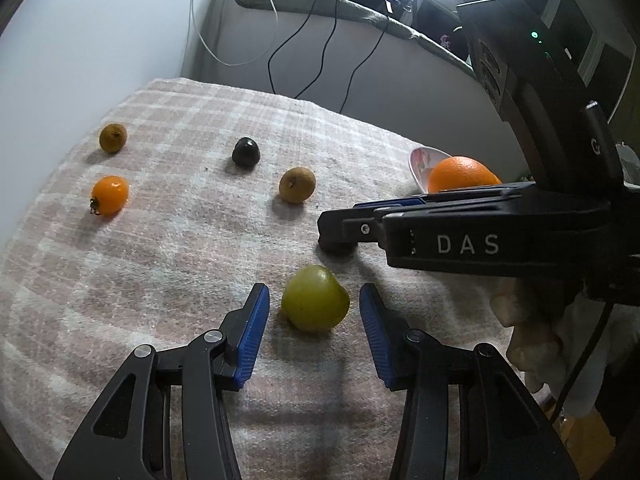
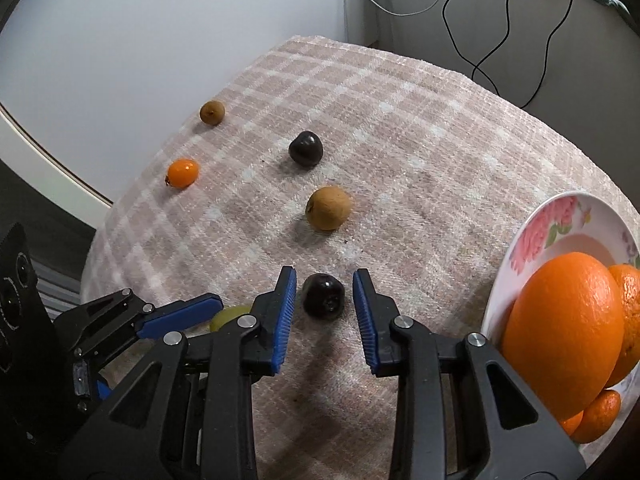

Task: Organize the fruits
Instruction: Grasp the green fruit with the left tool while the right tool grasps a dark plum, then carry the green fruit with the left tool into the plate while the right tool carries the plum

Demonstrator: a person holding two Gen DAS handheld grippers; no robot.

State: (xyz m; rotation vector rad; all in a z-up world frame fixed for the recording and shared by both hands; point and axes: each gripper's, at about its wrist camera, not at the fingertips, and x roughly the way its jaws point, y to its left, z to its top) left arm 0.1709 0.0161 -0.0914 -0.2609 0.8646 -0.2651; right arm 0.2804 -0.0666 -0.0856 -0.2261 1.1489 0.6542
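My left gripper (image 1: 314, 306) is open, its blue pads on either side of a green grape (image 1: 315, 303) on the checked cloth, not touching it. My right gripper (image 2: 325, 296) is open around a dark cherry (image 2: 324, 295), with gaps on both sides. The right gripper shows side-on in the left wrist view (image 1: 338, 232). The left gripper (image 2: 180, 316) shows in the right wrist view, mostly hiding the grape (image 2: 228, 317). A flowered plate (image 2: 560, 224) at the right holds a large orange (image 2: 560, 332) and smaller oranges (image 2: 628, 312).
On the cloth (image 2: 420, 128) farther off lie a brown longan (image 2: 329, 208), a second dark cherry (image 2: 306, 148), an orange cherry tomato (image 2: 183, 173) and another longan (image 2: 212, 112). Cables hang on the wall behind. The table edge curves off at the left.
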